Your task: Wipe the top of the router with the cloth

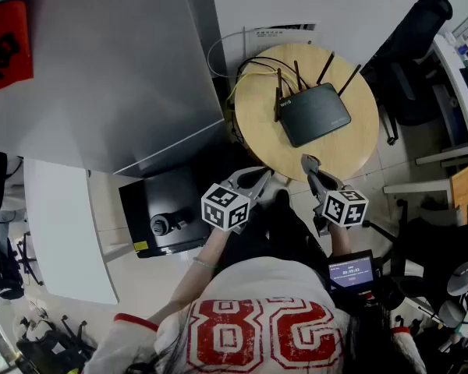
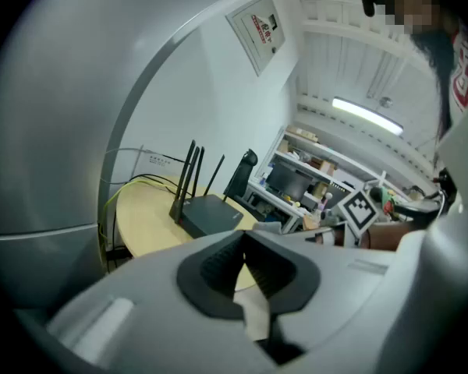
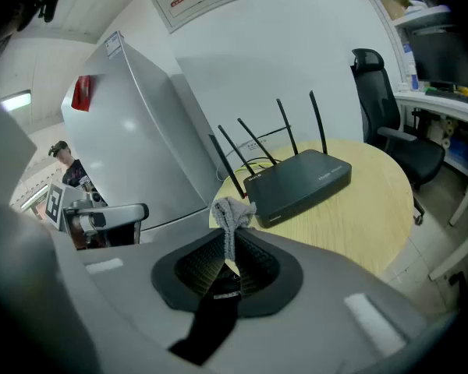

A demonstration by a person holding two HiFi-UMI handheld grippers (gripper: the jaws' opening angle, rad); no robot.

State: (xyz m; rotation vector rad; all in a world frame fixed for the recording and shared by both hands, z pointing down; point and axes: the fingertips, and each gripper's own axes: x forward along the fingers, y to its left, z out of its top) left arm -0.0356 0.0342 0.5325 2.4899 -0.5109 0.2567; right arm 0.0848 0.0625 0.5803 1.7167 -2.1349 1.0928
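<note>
One router (image 1: 316, 114) sits at the upper centre of the head view, with at least four antennas (two overlap, so the count is not certain). There is one round table (image 1: 359, 146) under it. One cloth (image 3: 232, 211) shows at the centre of the right gripper view. There are two grippers, the left gripper (image 1: 257, 179) and the right gripper (image 1: 308, 162), each with one marker cube, at (image 1: 225, 206) and (image 1: 345, 206). One black office chair (image 1: 417, 45) stands at the upper right, one grey cabinet (image 1: 101, 68) at the upper left, and one small screen (image 1: 351, 272) at the lower right.
</note>
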